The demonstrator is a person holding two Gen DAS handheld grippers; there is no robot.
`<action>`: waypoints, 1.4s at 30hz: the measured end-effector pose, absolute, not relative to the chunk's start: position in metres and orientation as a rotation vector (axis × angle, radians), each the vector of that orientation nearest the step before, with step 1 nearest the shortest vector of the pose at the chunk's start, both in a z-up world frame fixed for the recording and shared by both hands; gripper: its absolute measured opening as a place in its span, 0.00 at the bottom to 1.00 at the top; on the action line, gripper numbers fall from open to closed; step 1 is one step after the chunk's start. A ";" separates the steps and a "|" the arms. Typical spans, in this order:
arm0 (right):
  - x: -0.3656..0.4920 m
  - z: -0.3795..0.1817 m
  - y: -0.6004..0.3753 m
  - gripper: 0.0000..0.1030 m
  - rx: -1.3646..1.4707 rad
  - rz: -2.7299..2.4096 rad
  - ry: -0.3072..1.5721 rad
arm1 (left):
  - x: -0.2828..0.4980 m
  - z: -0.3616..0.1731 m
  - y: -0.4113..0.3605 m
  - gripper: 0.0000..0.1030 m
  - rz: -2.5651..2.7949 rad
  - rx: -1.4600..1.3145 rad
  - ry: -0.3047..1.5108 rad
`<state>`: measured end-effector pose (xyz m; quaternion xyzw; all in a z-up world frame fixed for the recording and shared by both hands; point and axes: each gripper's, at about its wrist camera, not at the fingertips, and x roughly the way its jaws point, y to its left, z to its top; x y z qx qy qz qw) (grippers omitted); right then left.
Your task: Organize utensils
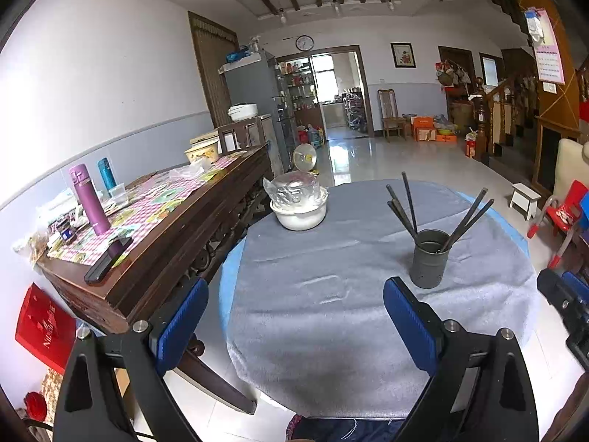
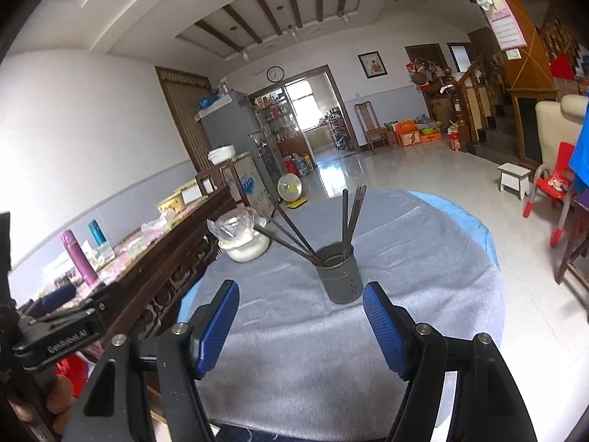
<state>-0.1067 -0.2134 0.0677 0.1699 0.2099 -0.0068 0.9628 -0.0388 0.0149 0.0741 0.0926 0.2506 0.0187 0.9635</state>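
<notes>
Chopsticks (image 1: 408,206) all sit tips-down in dark metal holder (image 1: 430,258), upper ends fanned out, on grey cloth (image 1: 331,294) over round table. Nothing loose on cloth that I can see, so task looks near done or done.

L to R, left wrist view: wooden side table (image 1: 165,228) w/ purple flask (image 1: 88,199), then covered white bowl (image 1: 300,210), then holder right of centre. Left gripper (image 1: 294,316) jaws wide apart, nothing between them, holder just beyond right pad. Right gripper's edge shows at far right.

Right wrist view: bowl (image 2: 243,243) left, holder (image 2: 338,276) centre, just ahead of right gripper (image 2: 300,316). Jaws apart, empty, not touching holder.

Handling, my read: sticks thin, stiff, light, prob smooth, so they roll/slip in flat pads. Pinch mid-shaft or upper third, across the narrow axis, one or a pair at a time. Holder looks light, tall-ish, perforated wall; tips easily w/ sticks leaning out. If moving it, grip wall low, jaws near full width, keep upright.
</notes>
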 end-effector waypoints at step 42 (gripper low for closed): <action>-0.090 0.047 -0.158 0.72 0.248 -0.055 0.474 | -0.034 0.043 0.070 0.93 0.069 0.118 0.555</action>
